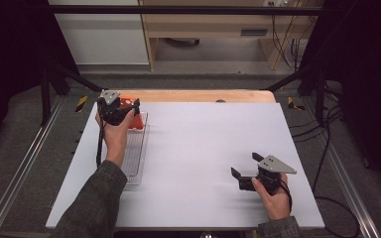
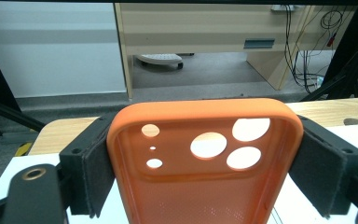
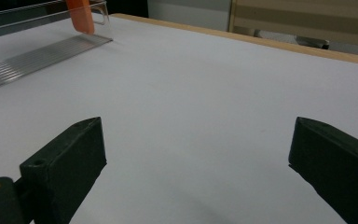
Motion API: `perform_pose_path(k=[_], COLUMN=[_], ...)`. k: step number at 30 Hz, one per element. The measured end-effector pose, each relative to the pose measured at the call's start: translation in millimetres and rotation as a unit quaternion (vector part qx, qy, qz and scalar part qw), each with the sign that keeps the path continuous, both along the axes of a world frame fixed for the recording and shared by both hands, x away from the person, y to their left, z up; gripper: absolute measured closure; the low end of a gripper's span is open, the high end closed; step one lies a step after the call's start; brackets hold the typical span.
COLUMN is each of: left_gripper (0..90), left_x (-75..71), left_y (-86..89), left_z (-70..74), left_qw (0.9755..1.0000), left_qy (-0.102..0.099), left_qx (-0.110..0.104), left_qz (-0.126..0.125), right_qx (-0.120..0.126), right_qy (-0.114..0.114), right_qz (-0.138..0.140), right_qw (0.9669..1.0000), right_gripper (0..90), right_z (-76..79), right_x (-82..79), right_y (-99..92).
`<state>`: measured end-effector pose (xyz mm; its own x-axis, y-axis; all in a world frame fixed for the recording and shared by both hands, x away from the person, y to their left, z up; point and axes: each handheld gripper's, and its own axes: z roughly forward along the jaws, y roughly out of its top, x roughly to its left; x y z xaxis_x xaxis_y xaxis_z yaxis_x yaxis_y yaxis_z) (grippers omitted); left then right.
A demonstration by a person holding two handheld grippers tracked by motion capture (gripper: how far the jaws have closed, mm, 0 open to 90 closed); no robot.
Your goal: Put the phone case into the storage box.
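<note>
While the high view hides it, left tool (image 2: 205, 177) clamps orange phone case (image 2: 205, 163).

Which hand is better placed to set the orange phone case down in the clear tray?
Left. The left tool is already clamped on the orange phone case, right over the clear tray. The right tool sits open and empty across the white table.

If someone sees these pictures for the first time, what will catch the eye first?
The orange phone case stands out most: the left gripper is shut on it by its two sides, above the far end of the clear tray at the table's left. Through its camera holes you see the wooden table edge behind. The right gripper rests at the near right of the white table, jaws wide open with nothing between them.
</note>
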<state>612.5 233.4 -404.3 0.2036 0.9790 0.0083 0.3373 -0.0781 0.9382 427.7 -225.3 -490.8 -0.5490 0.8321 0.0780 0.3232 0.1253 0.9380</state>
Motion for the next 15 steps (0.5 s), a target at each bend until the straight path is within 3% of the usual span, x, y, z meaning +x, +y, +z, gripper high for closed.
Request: perform_pose_path(k=[15], left_gripper=[16.4], left_x=[3.9], left_y=[-2.1], left_z=[-5.5], left_qw=[1.0], left_qy=[0.007], left_qx=[-0.001], left_qz=[0.001], right_qx=[0.0], right_qy=[0.0], right_qz=[0.0], right_qw=[1.0], right_gripper=[3.7], right_z=[0.1], right_x=[-0.1], right_y=[-0.4])
